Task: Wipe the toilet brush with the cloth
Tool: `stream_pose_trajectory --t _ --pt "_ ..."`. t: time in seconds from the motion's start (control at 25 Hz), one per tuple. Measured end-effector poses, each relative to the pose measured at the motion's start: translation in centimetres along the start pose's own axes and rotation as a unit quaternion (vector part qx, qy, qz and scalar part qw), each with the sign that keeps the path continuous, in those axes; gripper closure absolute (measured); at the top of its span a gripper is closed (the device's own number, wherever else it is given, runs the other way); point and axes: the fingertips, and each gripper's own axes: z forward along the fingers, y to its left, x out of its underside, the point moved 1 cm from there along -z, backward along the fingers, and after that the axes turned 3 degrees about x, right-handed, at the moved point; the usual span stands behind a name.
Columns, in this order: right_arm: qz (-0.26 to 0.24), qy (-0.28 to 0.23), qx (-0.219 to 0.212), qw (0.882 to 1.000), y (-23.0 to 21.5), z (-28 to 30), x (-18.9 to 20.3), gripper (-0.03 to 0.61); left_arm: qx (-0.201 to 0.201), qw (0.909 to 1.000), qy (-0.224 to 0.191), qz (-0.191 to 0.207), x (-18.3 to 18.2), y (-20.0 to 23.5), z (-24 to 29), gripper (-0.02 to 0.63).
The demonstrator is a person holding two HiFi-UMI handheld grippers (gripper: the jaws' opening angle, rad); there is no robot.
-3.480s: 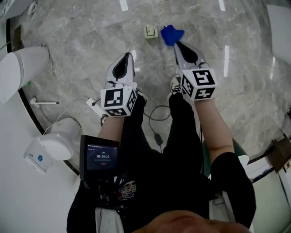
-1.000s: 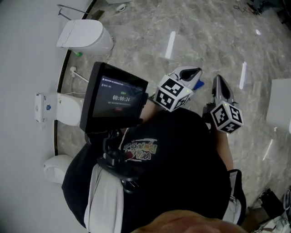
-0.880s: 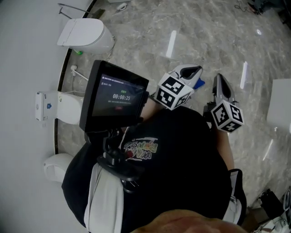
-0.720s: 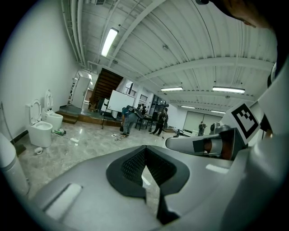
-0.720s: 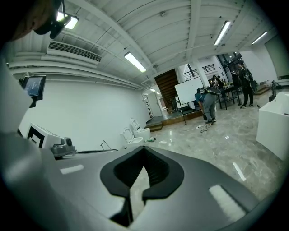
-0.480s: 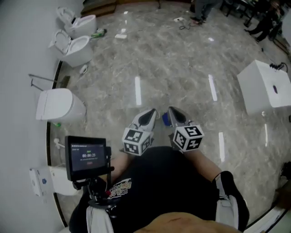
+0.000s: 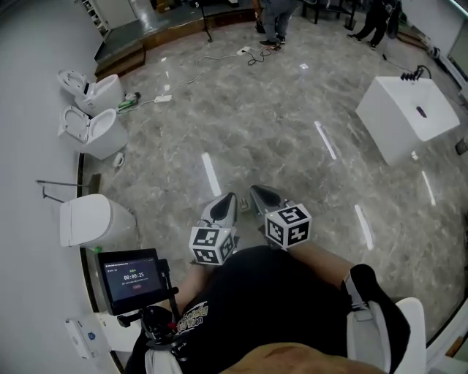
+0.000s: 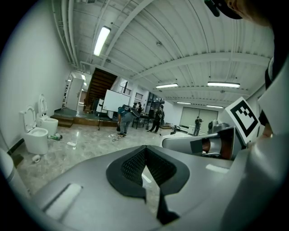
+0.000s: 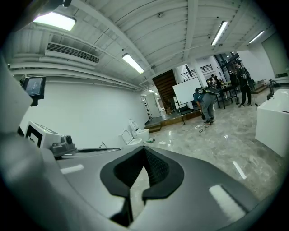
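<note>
toilets (image 7: pixel 91 131): along left wall | white box (image 7: pixel 402 120): right | people (image 7: pixel 276 18): far end

Cut-off figures, unreadable print

The people (image 7: pixel 276 22) at the far end are cut off by the top edge. Print on the near-left screen (image 7: pixel 129 272) is too small to read. Marker cubes hide the hands holding the left gripper (image 7: pixel 229 199) and right gripper (image 7: pixel 255 191).

Our gaze has lifted across the floor (image 7: pixel 278 109): toilets (image 7: pixel 91 128) now line the upper left and a white block (image 7: pixel 402 117) stands upper right. Our left gripper (image 7: pixel 229 199) and right gripper (image 7: pixel 257 192) have drawn together at lower centre; the blue cloth no longer shows.
</note>
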Motion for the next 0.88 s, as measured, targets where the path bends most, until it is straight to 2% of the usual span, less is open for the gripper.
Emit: stream_pose_trajectory --t 0.16,0.52,0.72,0.88 --pt "0.004 0.002 0.0 1.0 -0.1 -0.2 0.2 0.575 0.014 0.999 -0.006 0.043 -0.3 -1.3 -0.1 0.601" --pt "0.009 0.003 -0.001 1.0 0.0 -0.6 0.5 0.575 0.006 0.9999 0.006 0.012 0.3 -0.9 -0.6 0.602" --pt "0.01 -0.001 -0.003 1.0 0.3 0.3 0.6 0.575 -0.021 0.9996 -0.004 -0.019 0.5 1.6 -1.4 0.601" --pt "0.008 -0.002 -0.004 1.0 0.4 0.6 0.6 0.575 -0.028 0.9993 -0.011 -0.023 0.5 2.1 -1.6 0.601"
